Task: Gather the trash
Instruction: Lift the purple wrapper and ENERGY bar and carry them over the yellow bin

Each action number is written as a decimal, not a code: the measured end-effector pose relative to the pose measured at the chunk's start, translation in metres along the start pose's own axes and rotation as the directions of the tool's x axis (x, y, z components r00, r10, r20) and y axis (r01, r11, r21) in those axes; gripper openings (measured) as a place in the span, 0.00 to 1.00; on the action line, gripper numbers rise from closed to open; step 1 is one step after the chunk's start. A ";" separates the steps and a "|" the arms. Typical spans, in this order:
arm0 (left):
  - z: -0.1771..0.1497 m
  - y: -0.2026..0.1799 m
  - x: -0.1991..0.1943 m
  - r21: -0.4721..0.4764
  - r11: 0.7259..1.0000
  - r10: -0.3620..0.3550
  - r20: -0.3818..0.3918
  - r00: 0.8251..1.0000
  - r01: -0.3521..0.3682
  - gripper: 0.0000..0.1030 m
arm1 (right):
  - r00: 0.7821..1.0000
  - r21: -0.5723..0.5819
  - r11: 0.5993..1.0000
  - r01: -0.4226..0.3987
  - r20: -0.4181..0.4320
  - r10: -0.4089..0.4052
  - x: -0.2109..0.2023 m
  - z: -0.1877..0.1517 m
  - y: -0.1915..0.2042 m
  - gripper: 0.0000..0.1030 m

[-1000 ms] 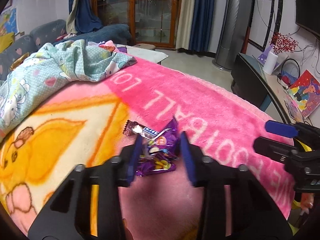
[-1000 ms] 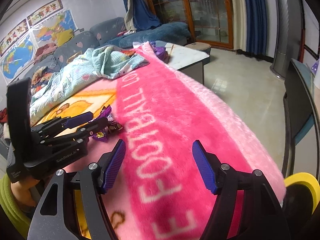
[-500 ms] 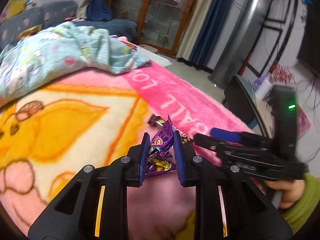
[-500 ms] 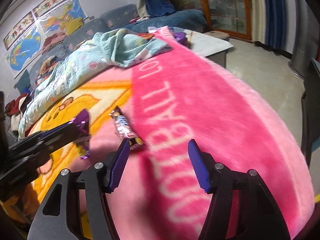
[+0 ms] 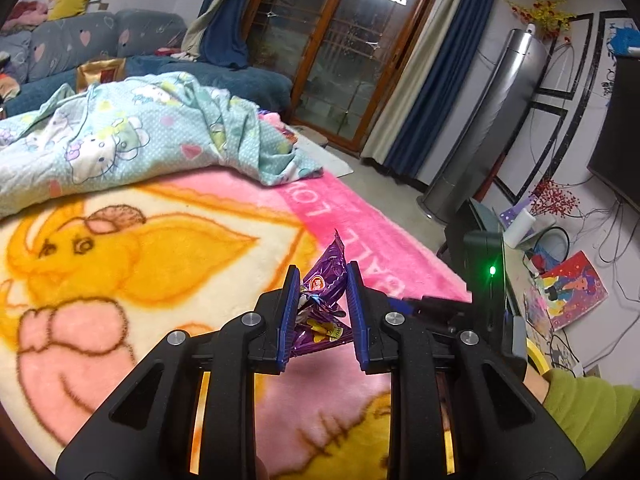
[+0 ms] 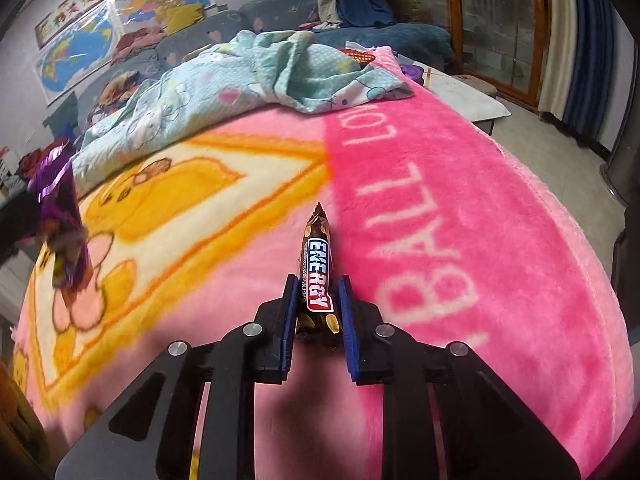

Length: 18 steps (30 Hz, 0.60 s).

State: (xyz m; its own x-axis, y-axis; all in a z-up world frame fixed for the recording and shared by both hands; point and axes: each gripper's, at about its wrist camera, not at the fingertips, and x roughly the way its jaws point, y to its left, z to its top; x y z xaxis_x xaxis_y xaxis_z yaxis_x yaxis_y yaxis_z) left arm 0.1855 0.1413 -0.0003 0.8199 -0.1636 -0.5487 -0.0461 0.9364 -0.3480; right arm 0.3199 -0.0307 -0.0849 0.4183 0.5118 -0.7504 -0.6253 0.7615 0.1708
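Left gripper (image 5: 323,280) clamped on purple wrapper (image 5: 325,280), lifted off blanket (image 6: 460,208); right gripper (image 6: 317,292) jaws, just closing, now pinch ENERGY bar (image 6: 318,268) lying mid-blanket at pink band's edge

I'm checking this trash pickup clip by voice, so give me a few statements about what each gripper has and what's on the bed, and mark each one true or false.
1. The left gripper is closed on a purple snack wrapper. True.
2. The right gripper is empty. False: its jaws have just been closing and now clamp the brown ENERGY bar wrapper.
3. The ENERGY bar wrapper points away from the camera over the pink blanket. True.
4. The light blue cartoon quilt is spread flat over the whole bed. False: it is bunched at the far end.
5. The purple snack wrapper lies flat on the blanket. False: it is held between the left gripper's pads.
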 end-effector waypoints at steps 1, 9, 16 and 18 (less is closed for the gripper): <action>-0.001 -0.005 -0.002 0.003 1.000 -0.010 0.002 1.000 0.010 0.17 | 1.000 0.003 1.000 -0.003 0.006 0.003 -0.006 -0.003 0.000 0.19; -0.009 -0.043 -0.008 0.045 0.997 -0.069 0.003 0.998 0.068 0.17 | 0.997 0.091 0.996 -0.026 0.072 0.020 -0.069 -0.033 -0.024 0.19; -0.017 -0.085 -0.007 0.108 0.987 -0.121 -0.008 0.993 0.122 0.17 | 0.992 0.159 0.987 0.014 0.123 -0.033 -0.124 -0.063 -0.055 0.19; -0.021 -0.099 -0.007 0.129 0.982 -0.138 -0.010 0.990 0.138 0.17 | 0.989 0.181 0.983 0.019 0.138 -0.044 -0.142 -0.072 -0.064 0.19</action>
State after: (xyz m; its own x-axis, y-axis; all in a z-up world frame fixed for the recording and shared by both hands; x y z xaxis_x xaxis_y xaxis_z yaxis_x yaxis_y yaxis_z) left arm 0.1726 0.0434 0.0223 0.8124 -0.2945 -0.5032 0.1418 0.9370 -0.3194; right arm 0.2530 -0.1803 -0.0355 0.5324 0.5274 -0.6622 -0.4874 0.8305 0.2696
